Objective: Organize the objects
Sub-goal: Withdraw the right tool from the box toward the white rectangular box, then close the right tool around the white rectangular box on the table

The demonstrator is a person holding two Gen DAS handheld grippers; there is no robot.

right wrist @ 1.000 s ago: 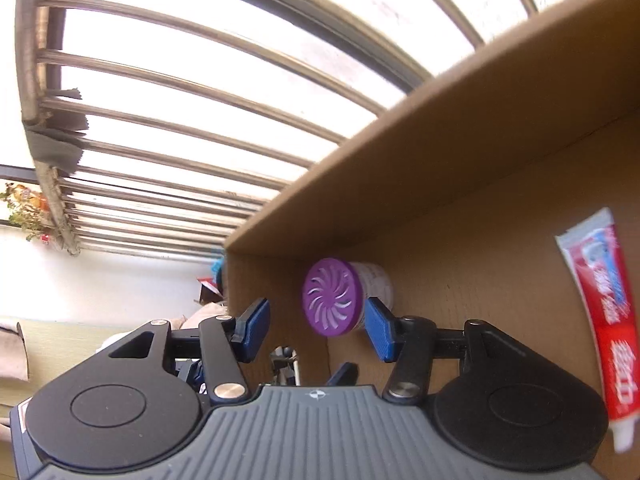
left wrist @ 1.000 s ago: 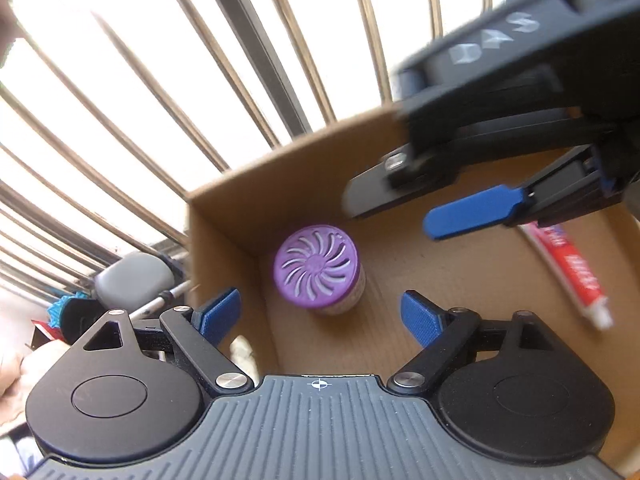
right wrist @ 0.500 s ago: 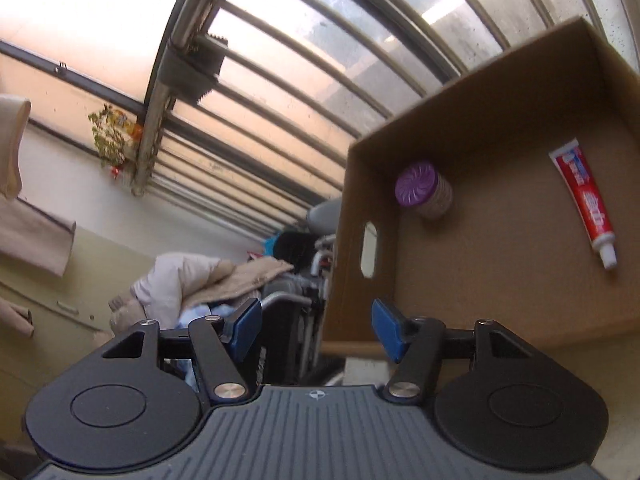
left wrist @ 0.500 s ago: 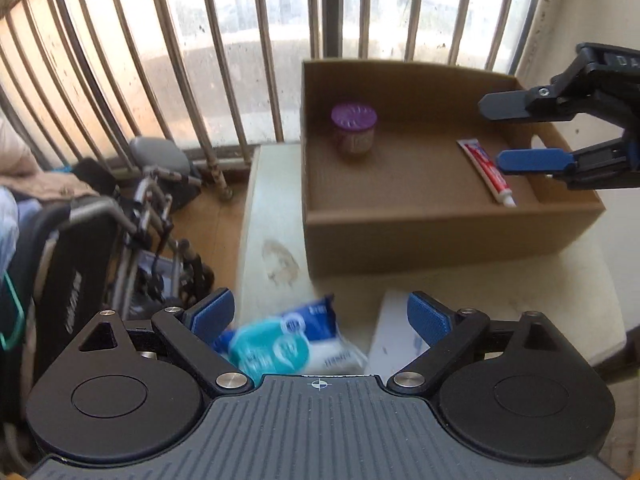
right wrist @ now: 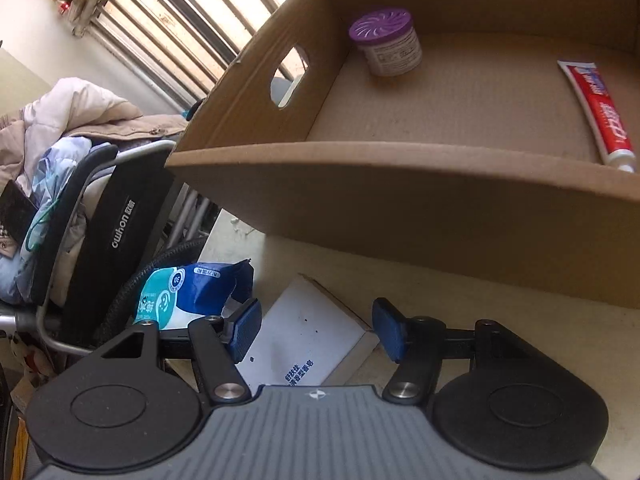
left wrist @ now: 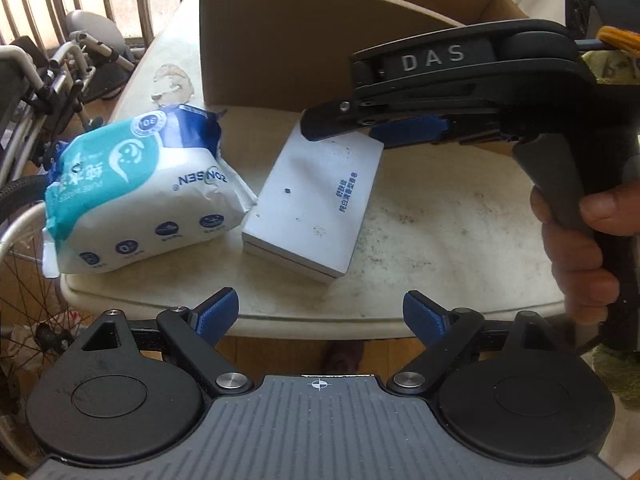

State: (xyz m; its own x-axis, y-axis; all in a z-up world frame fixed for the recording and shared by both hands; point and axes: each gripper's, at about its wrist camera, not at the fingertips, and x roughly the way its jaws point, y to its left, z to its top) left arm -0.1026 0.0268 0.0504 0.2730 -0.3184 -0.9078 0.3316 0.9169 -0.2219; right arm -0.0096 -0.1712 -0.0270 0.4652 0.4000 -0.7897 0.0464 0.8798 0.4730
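1. We see a white flat box (left wrist: 314, 200) with blue print lying flat on the tabletop.
2. A teal-and-white wipes pack (left wrist: 136, 192) lies touching its left side.
3. A purple-lidded jar (right wrist: 386, 42) stands upright in the cardboard box's (right wrist: 400, 196) far left corner.
4. A red toothpaste tube (right wrist: 598, 114) lies flat at the right.

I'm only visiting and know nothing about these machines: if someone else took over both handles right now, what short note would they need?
Left tongs: open, empty, hanging at the near edge of the table.
Right tongs: open, empty, straddling the far end of the white box.
Done: purple-lidded jar and toothpaste tube lie in the cardboard box.
Left: white box and wipes pack, both on the table in front of the cardboard box. White box looks next.
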